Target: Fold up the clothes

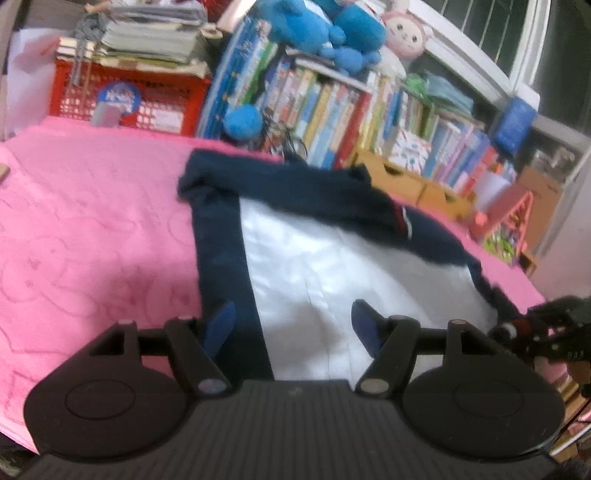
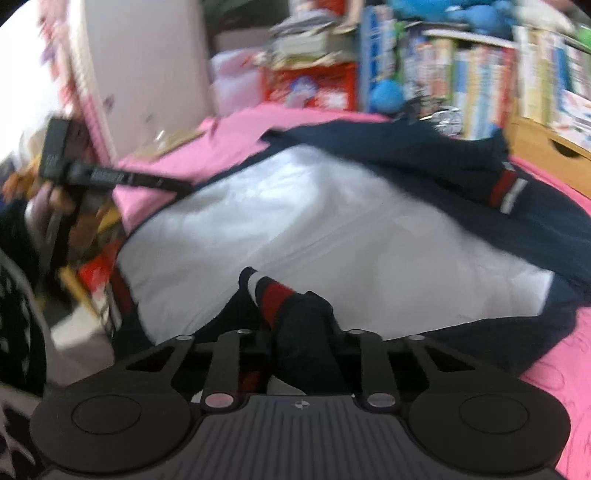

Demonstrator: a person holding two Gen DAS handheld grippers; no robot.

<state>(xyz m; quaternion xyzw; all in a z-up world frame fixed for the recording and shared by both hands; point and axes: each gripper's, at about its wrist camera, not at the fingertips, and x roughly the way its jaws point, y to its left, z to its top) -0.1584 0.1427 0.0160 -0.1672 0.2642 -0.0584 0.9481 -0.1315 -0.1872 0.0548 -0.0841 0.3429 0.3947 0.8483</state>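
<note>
Spread across the pink blanket (image 1: 92,221), the navy and white jacket (image 1: 332,266) lies flat with its white body facing up and its long axis running from the near edge away toward the bookshelf (image 1: 369,107). One navy sleeve (image 1: 225,251) runs straight along the left side of the white panel, following that same axis. A second navy part lies crosswise over the far end, and a red and white striped band (image 1: 404,221) shows on it toward the right.

The right gripper (image 2: 291,314) has its jaws closed on a navy sleeve cuff (image 2: 273,295), whose red and white stripes poke out just beyond the fingers, above the near edge of the white panel. The left gripper (image 1: 291,325) hovers over the near part of the jacket with its jaws wide apart and nothing between them; its left blue fingertip (image 1: 221,325) sits over the straight navy sleeve, while the other is over white cloth.

Beyond the blanket stand a red crate (image 1: 129,99) stacked with papers, blue plush toys (image 1: 332,29) on top of the bookshelf and wooden boxes (image 1: 406,181). Both views are blurred.
</note>
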